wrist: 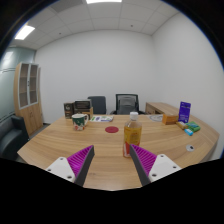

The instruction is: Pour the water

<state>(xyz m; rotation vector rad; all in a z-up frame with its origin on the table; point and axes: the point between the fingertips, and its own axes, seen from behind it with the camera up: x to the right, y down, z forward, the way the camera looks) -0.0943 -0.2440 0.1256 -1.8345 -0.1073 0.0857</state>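
A clear bottle [132,134] with an orange cap and amber liquid stands upright on the wooden table [60,148], just ahead of my fingers and nearer the right one. A white mug [79,121] with a green pattern stands farther back to the left. My gripper [113,160] is open, its purple pads [80,160] spread wide, and nothing lies between them. The bottle's base sits slightly beyond the fingertips.
A purple box [184,110] and a teal object [192,129] stand at the table's right side. A small red item [110,129] lies mid-table. Office chairs [125,103] line the far edge, with a bookcase [28,88] at the left wall.
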